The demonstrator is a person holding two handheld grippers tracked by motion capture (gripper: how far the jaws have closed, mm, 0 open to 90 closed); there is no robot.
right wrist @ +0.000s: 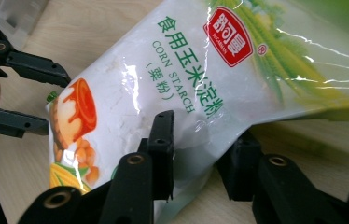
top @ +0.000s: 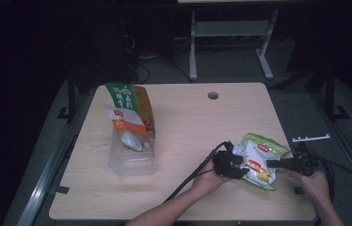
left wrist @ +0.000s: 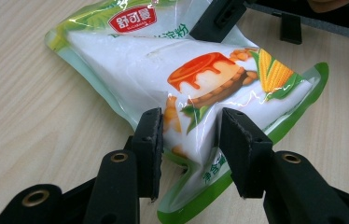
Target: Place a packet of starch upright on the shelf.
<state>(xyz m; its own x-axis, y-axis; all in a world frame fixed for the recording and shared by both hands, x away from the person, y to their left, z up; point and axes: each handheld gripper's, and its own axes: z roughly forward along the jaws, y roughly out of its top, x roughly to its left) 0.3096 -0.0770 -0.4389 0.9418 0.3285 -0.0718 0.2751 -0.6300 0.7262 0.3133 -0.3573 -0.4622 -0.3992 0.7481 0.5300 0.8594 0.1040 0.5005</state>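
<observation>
Both claws are grasping the corn starch bag (top: 258, 162) near the bench's (top: 183, 141) right front corner; left gripper (left wrist: 189, 140) and right gripper (right wrist: 205, 149) are pinching slick film only; the powder's weight is likely shifting, risking slipping or tearing.

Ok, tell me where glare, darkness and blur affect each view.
High view: dim, the room beyond the light wooden table nearly black. Left gripper view: white glare streaks on the glossy white-and-green corn starch bag, print sharp. Right gripper view: glare across the bag's film, its far green end blurred; the clear plastic box is also soft.
</observation>
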